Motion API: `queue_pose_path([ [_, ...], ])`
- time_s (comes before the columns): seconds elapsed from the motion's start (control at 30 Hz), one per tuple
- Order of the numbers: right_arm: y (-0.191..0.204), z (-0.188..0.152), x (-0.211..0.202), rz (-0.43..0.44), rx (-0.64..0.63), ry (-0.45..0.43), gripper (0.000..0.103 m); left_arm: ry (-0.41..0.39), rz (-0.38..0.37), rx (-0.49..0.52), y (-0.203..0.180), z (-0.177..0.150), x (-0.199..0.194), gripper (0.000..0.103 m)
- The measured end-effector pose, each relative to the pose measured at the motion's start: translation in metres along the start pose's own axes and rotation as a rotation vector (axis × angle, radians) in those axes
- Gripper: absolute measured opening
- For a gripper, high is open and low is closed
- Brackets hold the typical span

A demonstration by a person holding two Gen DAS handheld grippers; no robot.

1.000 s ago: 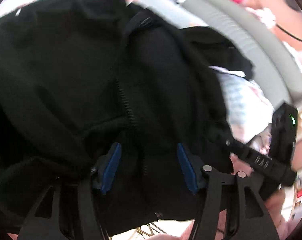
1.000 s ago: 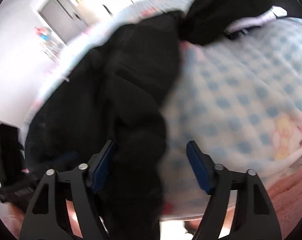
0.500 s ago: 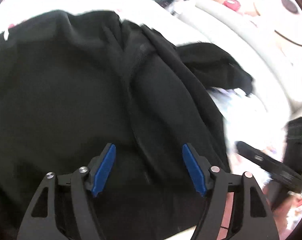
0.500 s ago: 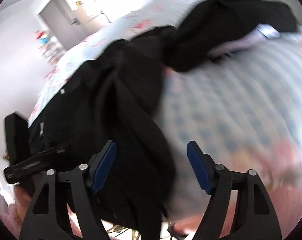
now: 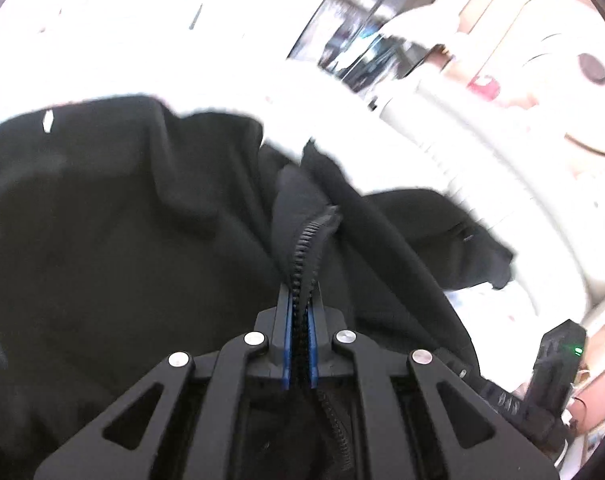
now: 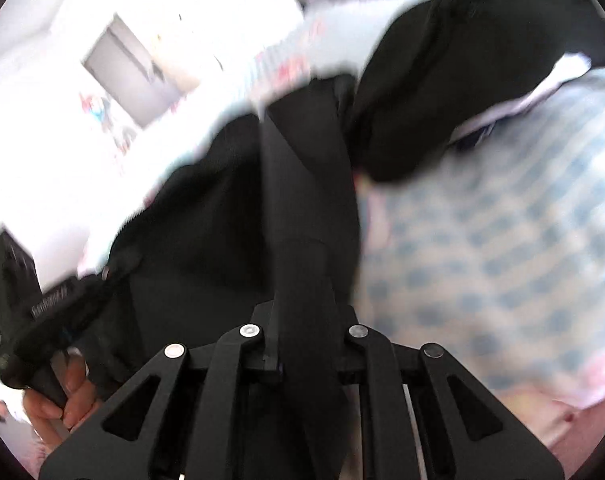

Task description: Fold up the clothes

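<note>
A black zip-up jacket lies spread over the bed and fills most of the left wrist view. My left gripper is shut on its zipper edge, which rises out from between the blue pads. In the right wrist view the same black jacket hangs as a taut fold, and my right gripper is shut on that fold; the cloth hides its pads. The other gripper, held by a hand, shows at the lower left of the right wrist view.
A blue-and-white checked blanket covers the bed to the right of the jacket. Another dark garment lies at the top right. A padded white headboard curves along the bed's far side. The other gripper's body stands at the lower right.
Both grippers went from wide open over the jacket to shut on it. Both rose, and the jacket's edge lifted with them.
</note>
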State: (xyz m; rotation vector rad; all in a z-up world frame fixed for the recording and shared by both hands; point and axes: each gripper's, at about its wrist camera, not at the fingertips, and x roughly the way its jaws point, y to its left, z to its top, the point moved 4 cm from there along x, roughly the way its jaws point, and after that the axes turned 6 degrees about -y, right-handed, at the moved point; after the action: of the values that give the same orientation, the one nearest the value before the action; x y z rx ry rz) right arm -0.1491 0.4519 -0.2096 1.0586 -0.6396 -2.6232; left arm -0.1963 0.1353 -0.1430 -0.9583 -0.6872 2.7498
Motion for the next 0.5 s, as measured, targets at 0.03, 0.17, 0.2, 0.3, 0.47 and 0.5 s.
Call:
queue_pose_path([
  [0.03,0.0,0.002,-0.014,-0.001,0.02,-0.043,0.011,-0.021,0.003,0.001,0.006,0.003,-0.013,0.006],
  [0.17,-0.025,-0.034,-0.019,-0.147,0.097,-0.024,0.018,0.046,0.042,-0.041,0.042,-0.012,-0.022,0.006],
  [0.2,-0.034,-0.047,-0.013,-0.16,0.141,0.018,0.019,0.111,0.046,-0.051,0.051,-0.024,-0.014,0.006],
  [0.3,-0.037,-0.065,-0.021,-0.201,0.165,0.044,0.03,0.282,0.033,-0.076,0.072,-0.056,-0.001,0.007],
  [0.47,0.005,-0.063,-0.059,-0.152,0.065,-0.022,0.044,0.206,-0.103,-0.015,0.059,-0.065,-0.058,0.02],
  [0.5,0.014,-0.065,-0.062,-0.122,0.05,-0.023,0.054,0.186,-0.125,-0.003,0.062,-0.067,-0.073,0.024],
])
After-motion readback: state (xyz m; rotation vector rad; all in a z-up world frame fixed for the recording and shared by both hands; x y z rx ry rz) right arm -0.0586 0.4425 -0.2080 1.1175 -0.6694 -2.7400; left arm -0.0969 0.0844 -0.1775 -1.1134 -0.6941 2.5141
